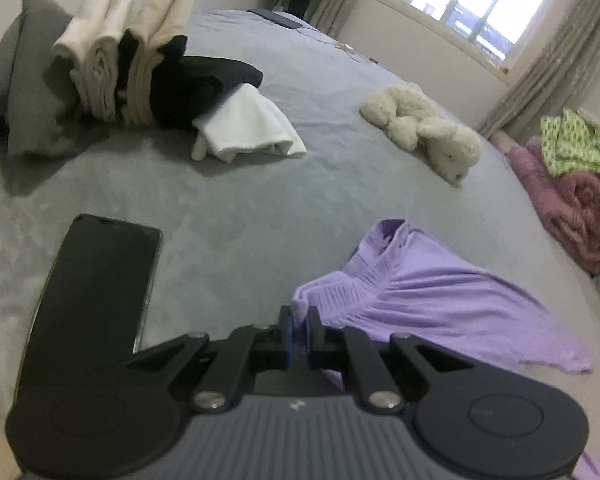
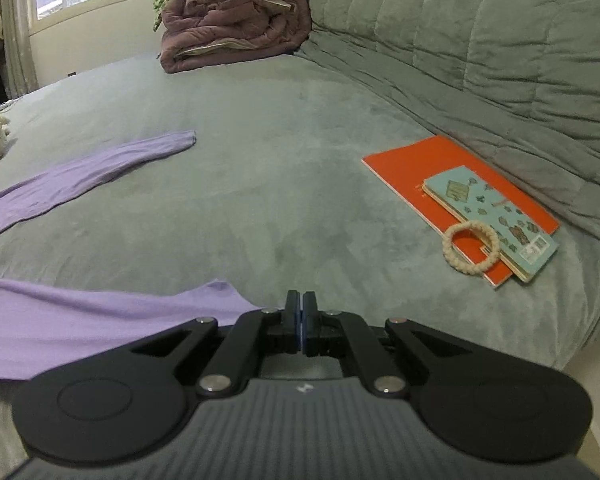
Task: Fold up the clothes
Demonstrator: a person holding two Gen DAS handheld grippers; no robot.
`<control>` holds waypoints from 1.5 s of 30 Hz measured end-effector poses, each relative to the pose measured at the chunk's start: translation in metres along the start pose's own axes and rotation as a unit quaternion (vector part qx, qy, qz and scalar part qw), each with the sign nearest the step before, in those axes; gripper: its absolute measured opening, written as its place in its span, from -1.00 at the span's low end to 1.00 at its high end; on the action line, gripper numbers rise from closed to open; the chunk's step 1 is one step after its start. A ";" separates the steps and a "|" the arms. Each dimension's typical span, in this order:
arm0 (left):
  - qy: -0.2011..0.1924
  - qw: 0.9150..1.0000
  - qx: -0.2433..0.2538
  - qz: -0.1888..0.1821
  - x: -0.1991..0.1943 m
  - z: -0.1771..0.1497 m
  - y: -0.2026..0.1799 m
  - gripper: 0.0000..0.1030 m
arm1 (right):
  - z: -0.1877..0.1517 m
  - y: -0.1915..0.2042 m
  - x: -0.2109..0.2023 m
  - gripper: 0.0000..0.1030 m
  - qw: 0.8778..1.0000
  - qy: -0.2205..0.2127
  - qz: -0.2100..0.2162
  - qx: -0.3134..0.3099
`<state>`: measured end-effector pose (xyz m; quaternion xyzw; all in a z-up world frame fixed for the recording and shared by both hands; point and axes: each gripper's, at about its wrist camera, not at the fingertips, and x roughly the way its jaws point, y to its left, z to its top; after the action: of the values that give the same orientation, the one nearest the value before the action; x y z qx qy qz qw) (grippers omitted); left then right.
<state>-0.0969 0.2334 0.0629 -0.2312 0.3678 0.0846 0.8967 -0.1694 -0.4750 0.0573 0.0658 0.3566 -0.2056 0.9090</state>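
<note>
The purple top (image 1: 440, 292) lies spread on the grey bed (image 1: 240, 216), one sleeve (image 2: 100, 172) stretched out. The left gripper (image 1: 299, 320) pinches its shoulder edge, likely to lift it for folding. The right gripper (image 2: 301, 312) is pressed together, seemingly on nothing, beside the hem

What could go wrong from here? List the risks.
1. The left hand-held gripper pinches only a small fold of the purple top, so the fabric may slip out when lifted.
2. The phone lies close beside that gripper and could get dragged or knocked.
3. The sleeve sprawls out and may fold unevenly.
</note>
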 end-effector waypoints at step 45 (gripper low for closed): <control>-0.056 0.985 0.156 0.038 0.096 0.052 -0.100 -0.07 | 0.015 0.068 0.045 -0.94 0.986 -0.033 0.001 -0.164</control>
<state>0.0361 0.1687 0.0627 -0.0691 0.3344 0.0724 0.9371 -0.1018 -0.4323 0.0356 -0.0902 0.3550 -0.1458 0.9190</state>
